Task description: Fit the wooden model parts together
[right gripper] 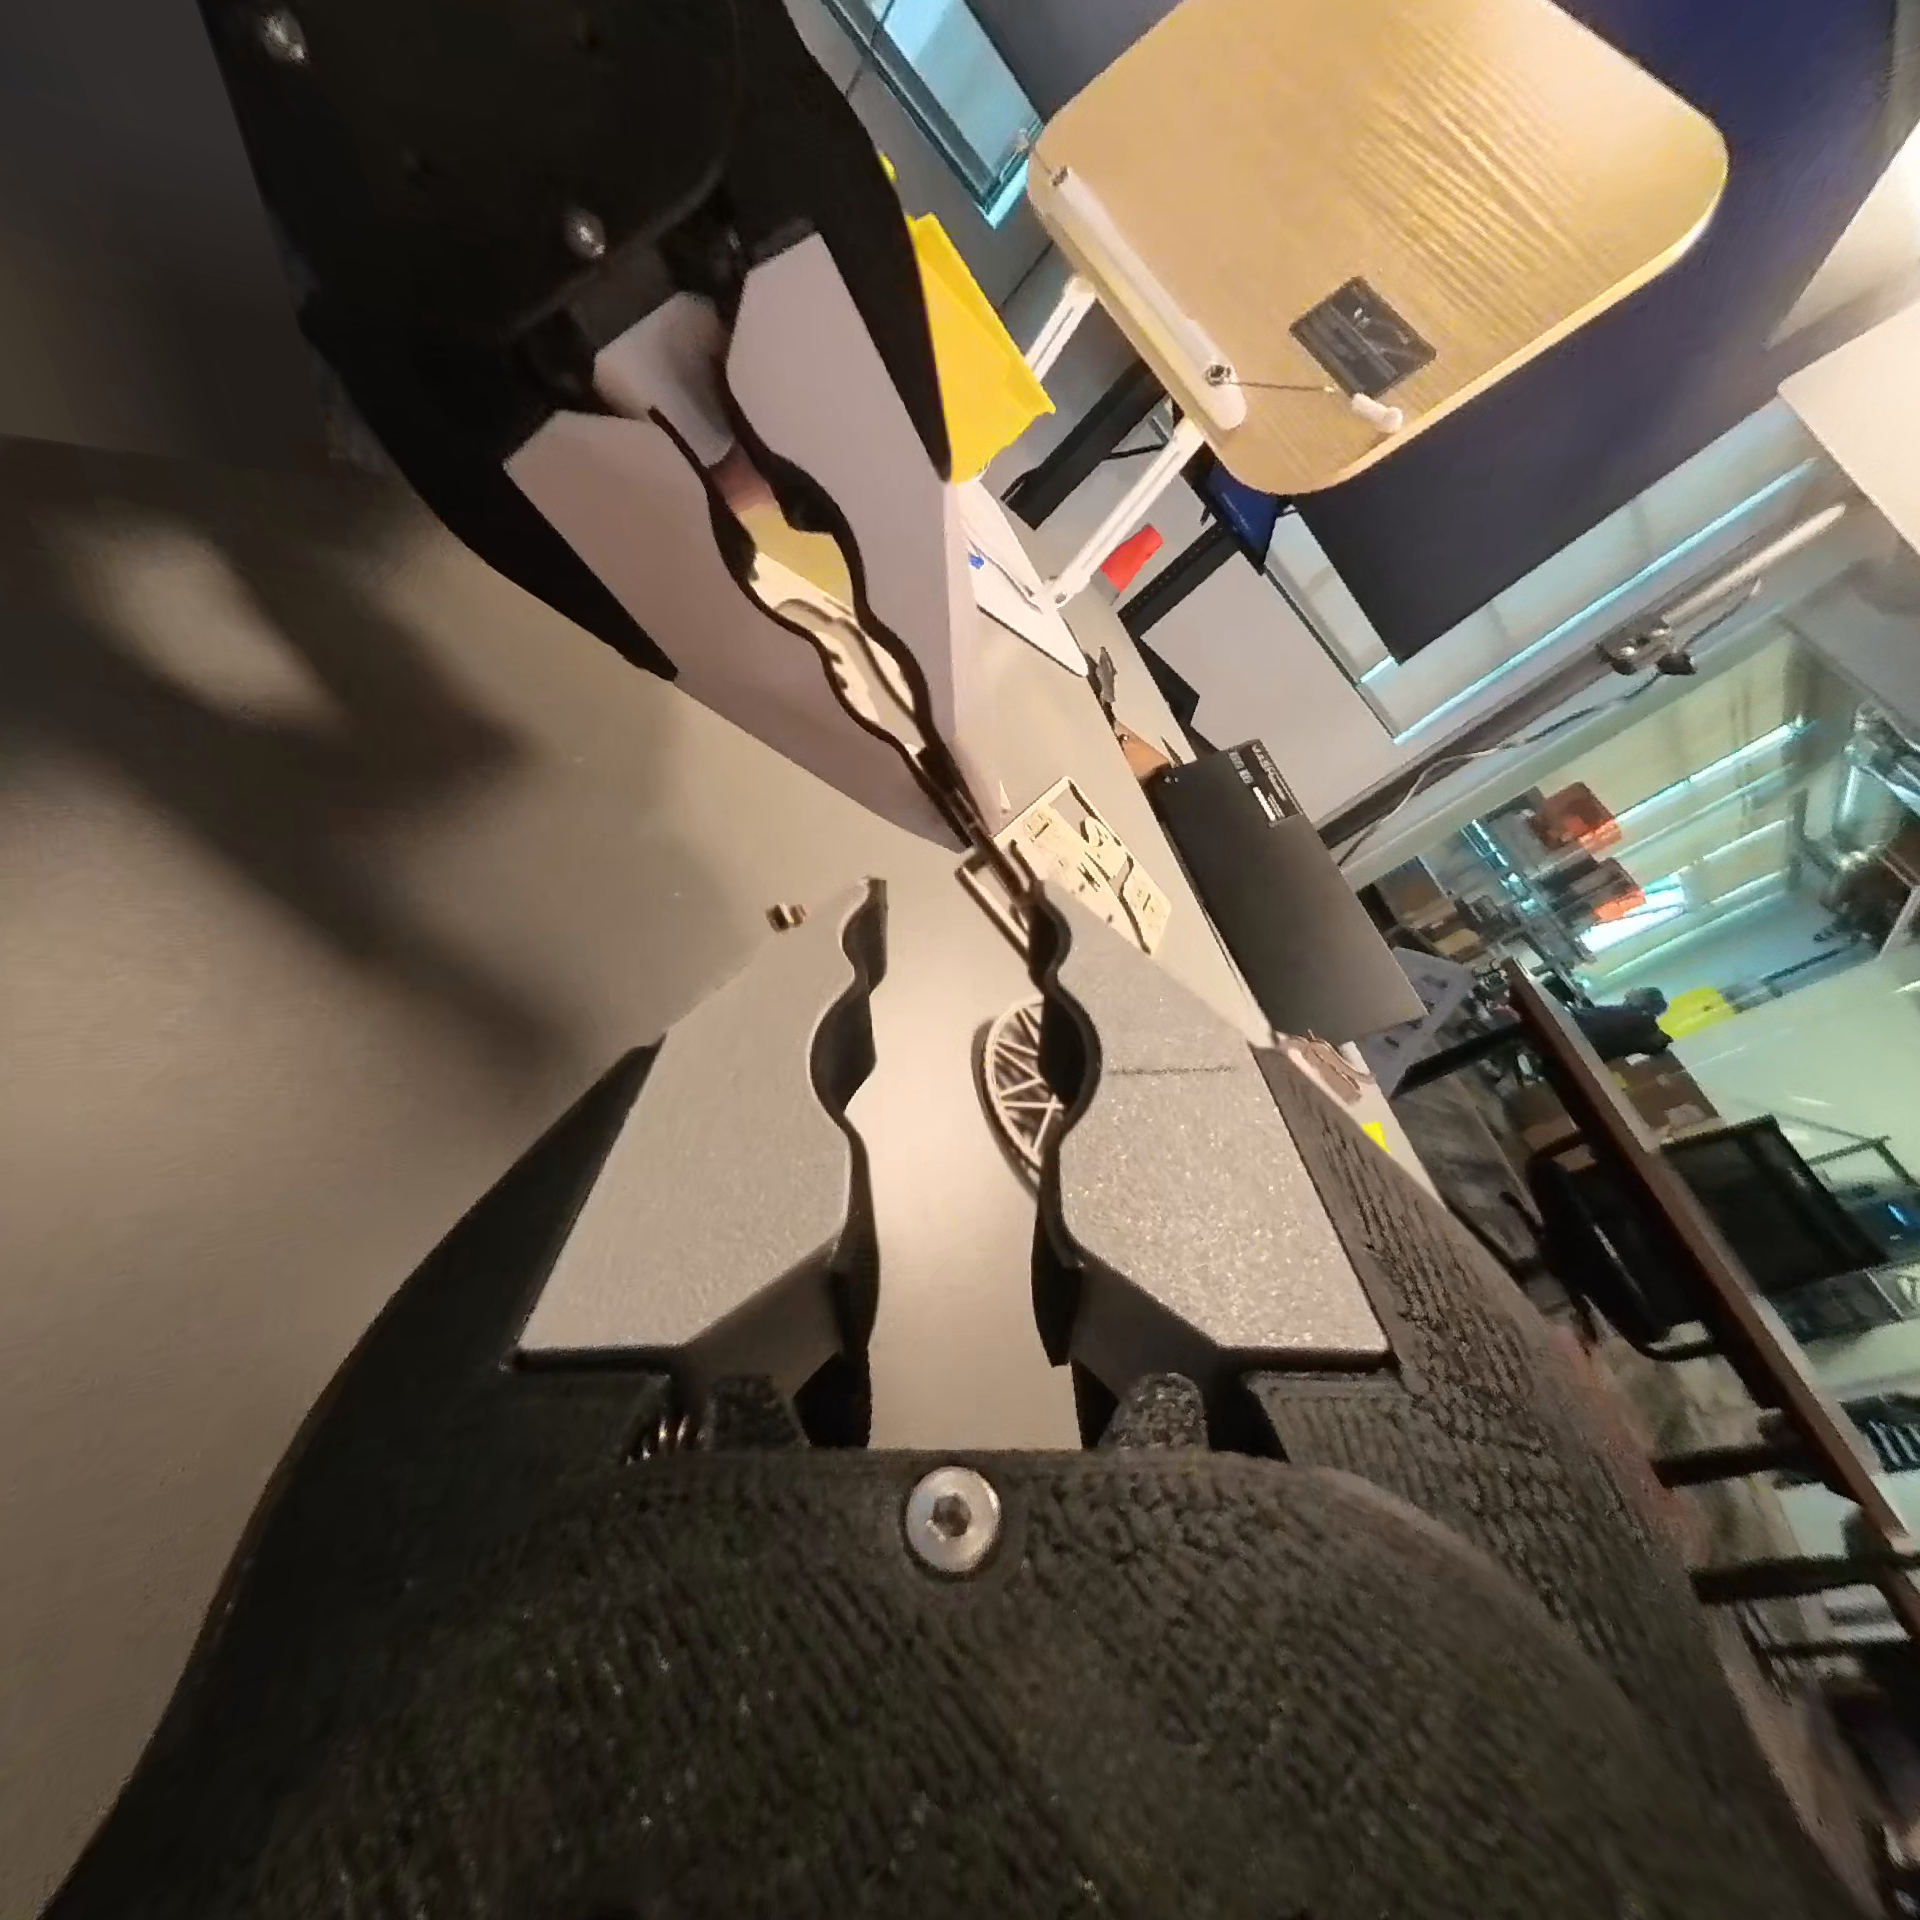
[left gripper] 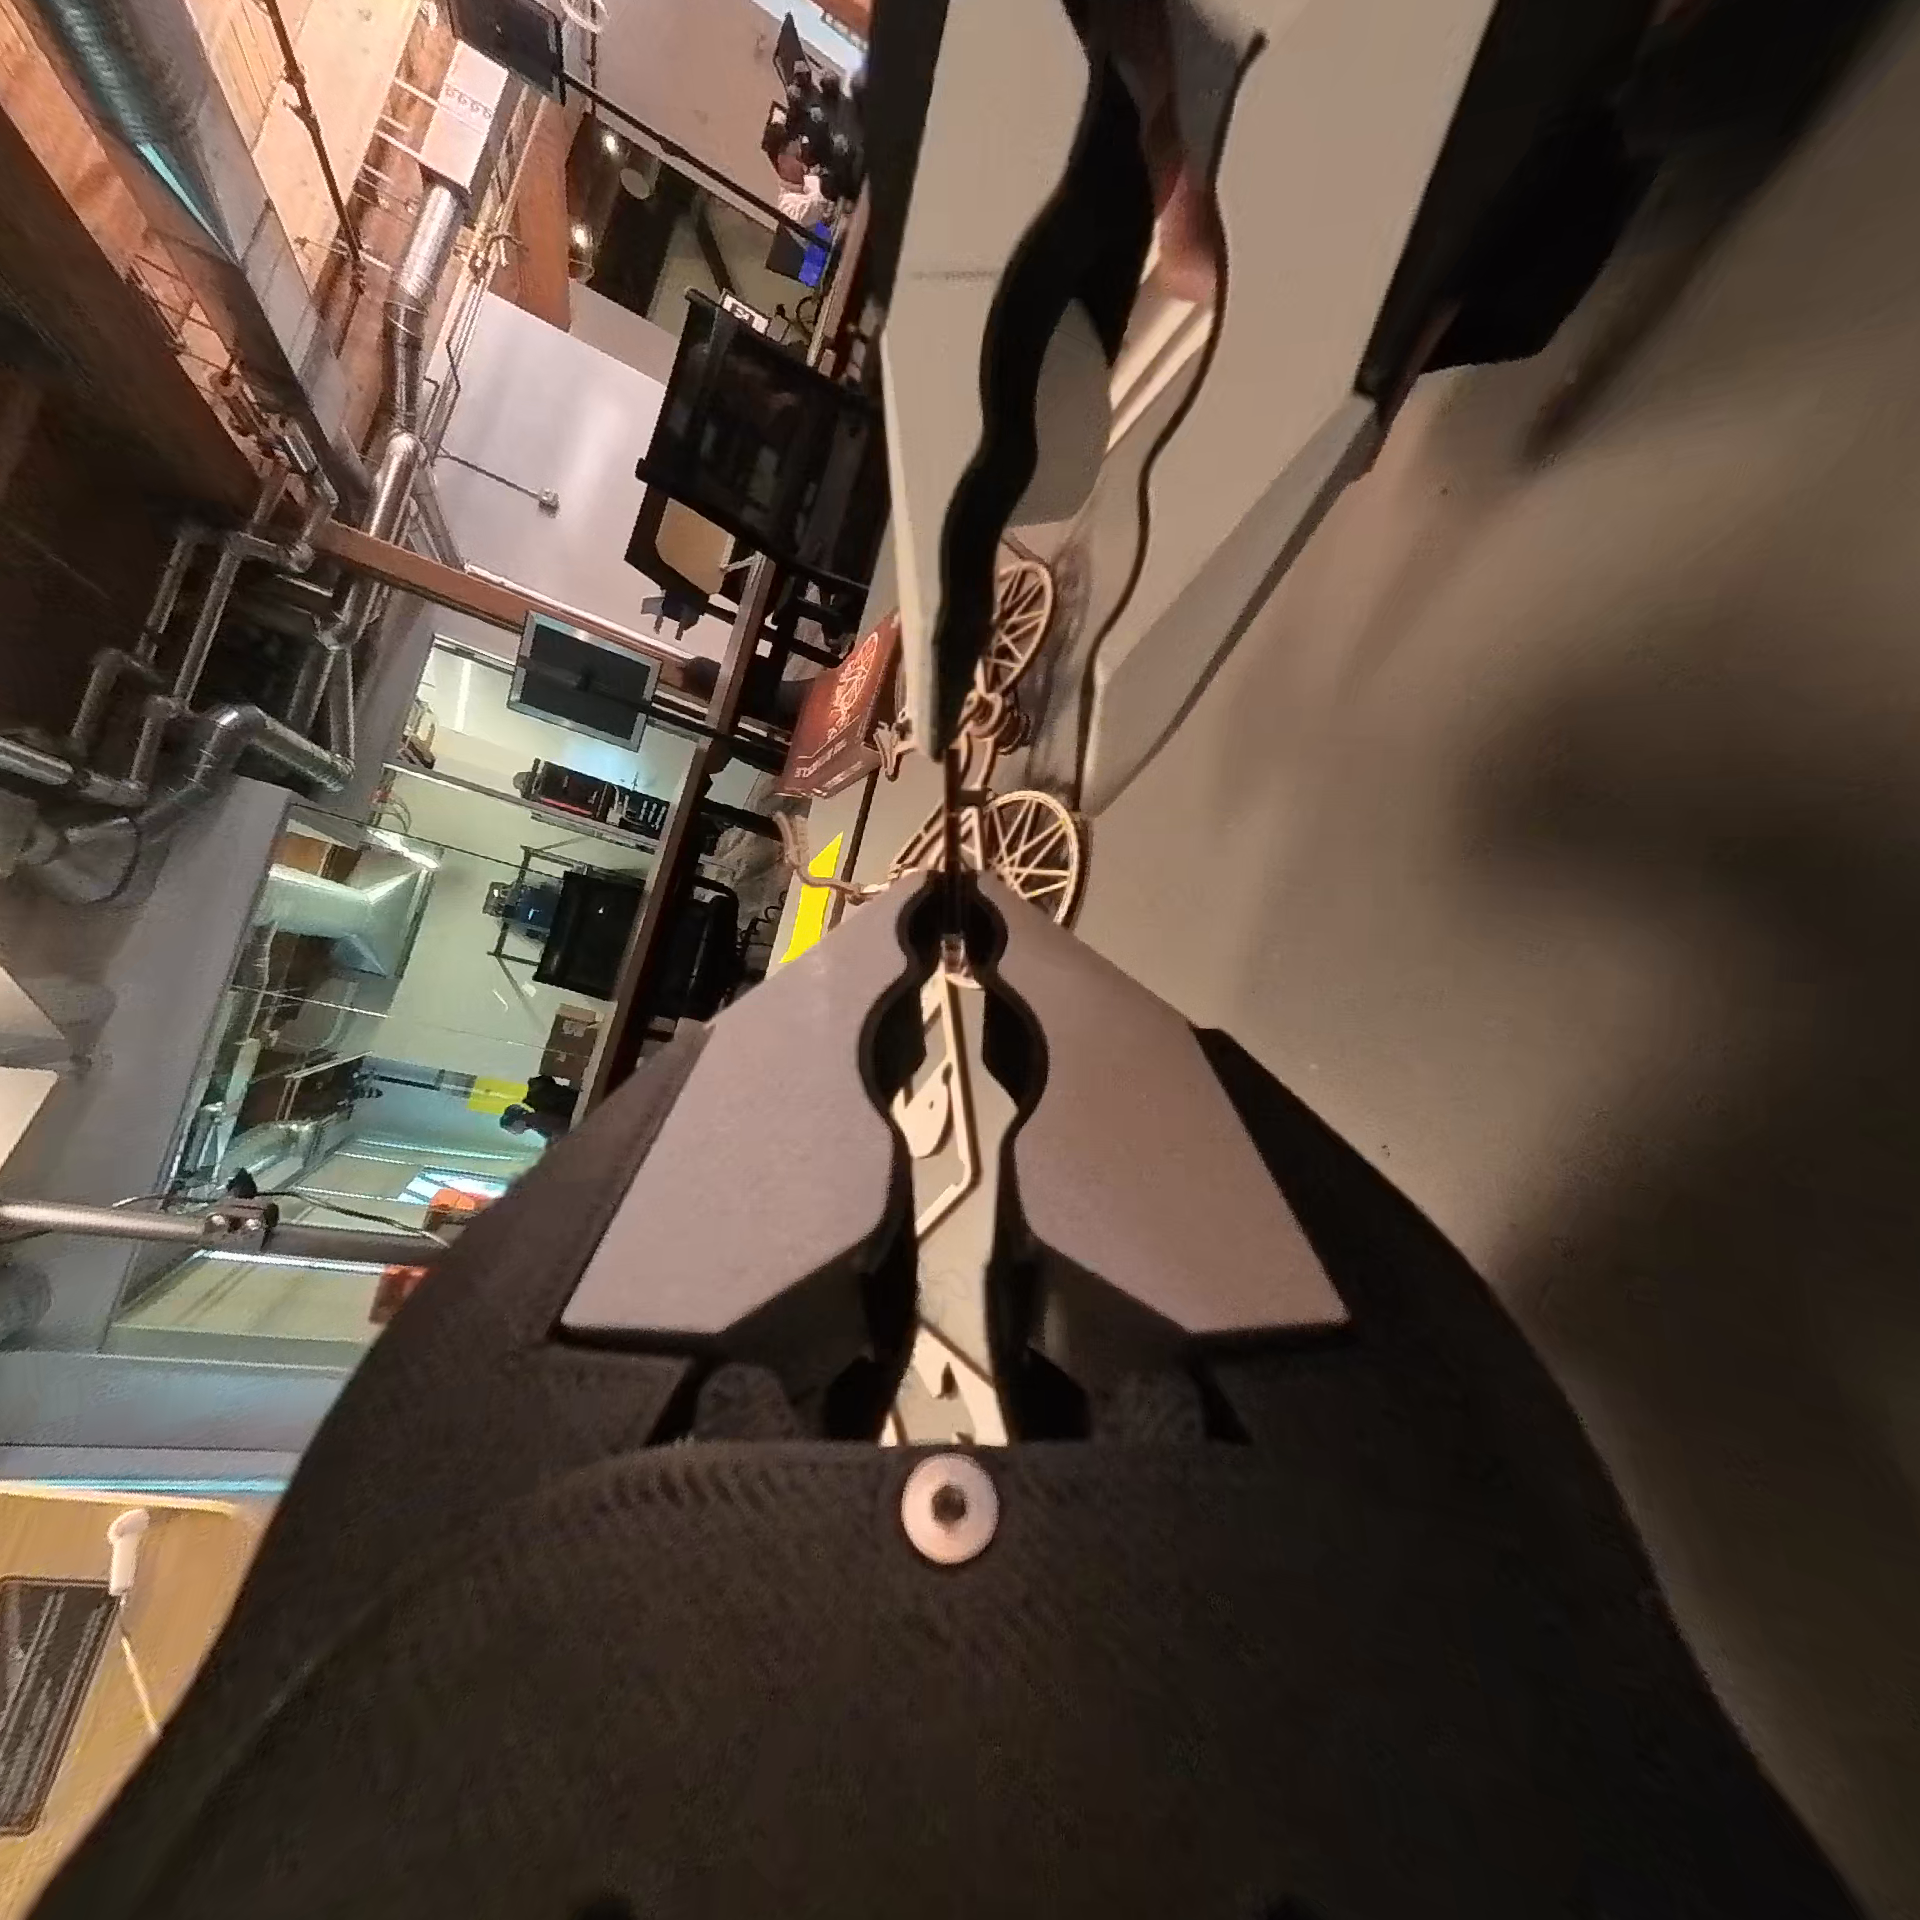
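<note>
My left gripper (left gripper: 951, 920) is shut on a thin wooden part (left gripper: 940, 1112), a flat plywood piece seen edge-on that sticks out past the fingertips. My right gripper (left gripper: 1013, 774) reaches in from the top, open, tip to tip with the left. Behind them a wooden model with spoked wheels (left gripper: 1034, 847) stands on the grey table (left gripper: 1455, 935). In the right wrist view my right gripper (right gripper: 961, 914) is open and empty, and its right fingertip (right gripper: 1049, 935) is next to the part's edge. The left gripper (right gripper: 961, 831) comes from the upper left. A spoked wheel (right gripper: 1013, 1081) shows between my fingers.
A plywood sheet with cut-outs (right gripper: 1091, 873) lies flat beyond the grippers. A tiny wooden bit (right gripper: 787, 915) lies on the table (right gripper: 312, 1039). A black flat slab (right gripper: 1278, 883) and a yellow bin (right gripper: 966, 343) are farther off. A red-brown box (left gripper: 842, 707) stands beside the model. Both grippers' tips are close together, under 4 cm apart.
</note>
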### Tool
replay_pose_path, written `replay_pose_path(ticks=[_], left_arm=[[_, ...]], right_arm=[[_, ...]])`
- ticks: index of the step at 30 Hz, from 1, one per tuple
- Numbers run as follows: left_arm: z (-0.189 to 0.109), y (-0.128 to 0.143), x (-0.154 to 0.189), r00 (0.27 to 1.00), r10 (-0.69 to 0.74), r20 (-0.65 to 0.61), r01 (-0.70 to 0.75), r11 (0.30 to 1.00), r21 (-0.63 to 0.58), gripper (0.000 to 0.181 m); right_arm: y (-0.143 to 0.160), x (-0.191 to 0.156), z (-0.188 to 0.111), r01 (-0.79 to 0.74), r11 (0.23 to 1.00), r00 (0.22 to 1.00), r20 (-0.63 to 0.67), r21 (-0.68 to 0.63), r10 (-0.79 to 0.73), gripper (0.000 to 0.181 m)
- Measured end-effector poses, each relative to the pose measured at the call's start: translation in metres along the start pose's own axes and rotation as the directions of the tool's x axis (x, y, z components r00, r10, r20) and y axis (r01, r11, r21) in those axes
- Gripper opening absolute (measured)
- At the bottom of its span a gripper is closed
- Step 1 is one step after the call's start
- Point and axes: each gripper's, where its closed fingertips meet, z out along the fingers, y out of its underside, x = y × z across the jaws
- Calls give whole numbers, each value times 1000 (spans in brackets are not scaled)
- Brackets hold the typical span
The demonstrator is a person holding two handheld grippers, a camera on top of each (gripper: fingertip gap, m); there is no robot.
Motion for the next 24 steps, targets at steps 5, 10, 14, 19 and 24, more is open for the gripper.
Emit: replay_pose_path(ticks=[5,10,14,19,24], left_arm=[[0,-2,3,1000,0,-16,1,1000,13,1],[-4,-14,12,996,-26,-87,34,995,94,1],[-5,-15,12,993,-62,-105,73,992,105,1],[-3,-11,13,994,-47,-102,55,996,76,1],[-3,-10,13,993,-55,-105,62,996,69,1]], right_arm=[[2,2,0,-7,1000,1000,-11,-11,6,23],[-3,-3,-2,19,1000,1000,17,15,-19,10],[-3,-2,-3,-12,1000,1000,20,25,11,13],[0,-3,-1,-3,1000,1000,22,5,3,11],[1,-4,-1,-4,1000,1000,27,-5,4,9]])
